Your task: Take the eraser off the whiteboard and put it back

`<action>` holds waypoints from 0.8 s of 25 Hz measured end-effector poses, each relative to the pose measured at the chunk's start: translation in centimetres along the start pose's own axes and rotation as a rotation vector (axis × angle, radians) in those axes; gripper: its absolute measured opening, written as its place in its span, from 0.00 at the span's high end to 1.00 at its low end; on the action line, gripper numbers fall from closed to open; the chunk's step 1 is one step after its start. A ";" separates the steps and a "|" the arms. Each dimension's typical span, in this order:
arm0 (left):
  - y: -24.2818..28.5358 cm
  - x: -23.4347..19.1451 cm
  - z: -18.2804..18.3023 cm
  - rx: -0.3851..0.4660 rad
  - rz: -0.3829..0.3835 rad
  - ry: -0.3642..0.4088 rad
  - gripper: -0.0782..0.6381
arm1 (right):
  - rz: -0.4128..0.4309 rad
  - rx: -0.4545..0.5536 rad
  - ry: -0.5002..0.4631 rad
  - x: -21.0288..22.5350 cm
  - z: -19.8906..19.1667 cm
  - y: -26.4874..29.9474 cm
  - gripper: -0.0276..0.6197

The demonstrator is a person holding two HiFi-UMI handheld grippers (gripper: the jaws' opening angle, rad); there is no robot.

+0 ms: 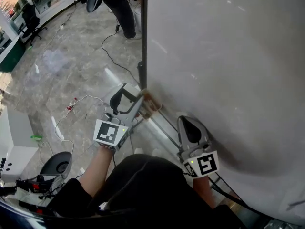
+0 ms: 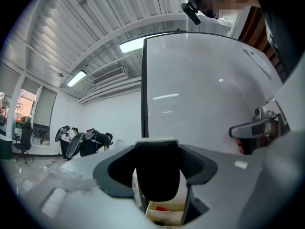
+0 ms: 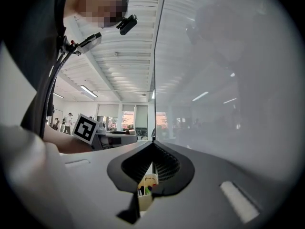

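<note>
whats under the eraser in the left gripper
A small cream box with something red inside shows just below the eraser. The eraser and the jaws of the left gripper cover the rest.

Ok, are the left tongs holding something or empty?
Holding: the left tongs are closed on the eraser, the black block between them in the left gripper view.

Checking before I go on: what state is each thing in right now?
Left tongs: shut on the eraser.
Right tongs: shut, empty.
Eraser: gripped, by the left edge of the whiteboard.
Whiteboard: upright, blank.
</note>
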State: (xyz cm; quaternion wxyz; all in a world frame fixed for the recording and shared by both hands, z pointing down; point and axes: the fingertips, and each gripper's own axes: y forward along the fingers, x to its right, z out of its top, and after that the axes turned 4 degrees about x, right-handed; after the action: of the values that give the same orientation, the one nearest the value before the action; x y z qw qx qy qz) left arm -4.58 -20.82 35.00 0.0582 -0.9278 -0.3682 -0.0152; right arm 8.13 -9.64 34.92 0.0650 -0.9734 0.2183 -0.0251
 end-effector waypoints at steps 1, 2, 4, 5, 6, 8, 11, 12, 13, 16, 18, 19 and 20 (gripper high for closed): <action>0.3 0.1 -0.4 -0.007 -0.006 0.002 0.50 | -0.002 -0.002 -0.001 0.1 -0.1 -0.1 0.94; 0.7 0.2 -0.9 -0.016 -0.011 0.005 0.50 | -0.004 -0.003 -0.003 0.2 -0.1 -0.2 0.94; 1.1 0.5 -1.7 -0.033 -0.024 0.021 0.50 | -0.009 -0.005 -0.002 0.2 -0.2 -0.3 0.94; 1.4 0.7 -2.1 -0.042 -0.032 0.030 0.50 | -0.012 -0.006 -0.002 0.2 -0.1 -0.4 0.94; 1.6 0.9 -2.4 -0.052 -0.039 0.037 0.49 | -0.014 -0.007 -0.003 0.1 0.0 -0.5 0.94; 2.0 1.3 -3.3 -0.069 -0.051 0.041 0.49 | -0.013 -0.007 -0.003 -0.1 0.0 -0.5 0.94; 2.8 1.5 -4.9 -0.091 -0.072 0.063 0.49 | -0.010 -0.009 -0.001 -0.4 -0.3 -0.4 0.94; 3.0 1.6 -5.4 -0.099 -0.083 0.077 0.49 | -0.010 -0.010 0.000 -0.5 -0.4 -0.4 0.94; 3.2 1.6 -5.7 -0.105 -0.092 0.088 0.49 | -0.011 -0.011 0.000 -0.6 -0.3 -0.4 0.94; 3.7 2.0 -6.2 -0.110 -0.109 0.094 0.49 | -0.014 -0.017 -0.006 -1.0 -0.1 -0.6 0.94; 4.1 2.3 -6.7 -0.115 -0.121 0.101 0.49 | -0.018 -0.021 -0.006 -1.1 -0.2 -0.6 0.94; 4.2 2.4 -7.1 -0.120 -0.126 0.106 0.49 | -0.020 -0.024 -0.008 -1.2 -0.3 -0.6 0.94; 4.3 2.5 -7.5 -0.126 -0.131 0.110 0.49 | -0.022 -0.026 -0.010 -1.2 -0.3 -0.6 0.94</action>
State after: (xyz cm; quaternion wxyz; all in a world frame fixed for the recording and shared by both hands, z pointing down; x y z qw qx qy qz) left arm 0.30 -23.15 42.20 0.0186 -0.9013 -0.4226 -0.0930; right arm 7.26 -8.56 35.30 0.0531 -0.9766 0.2075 -0.0179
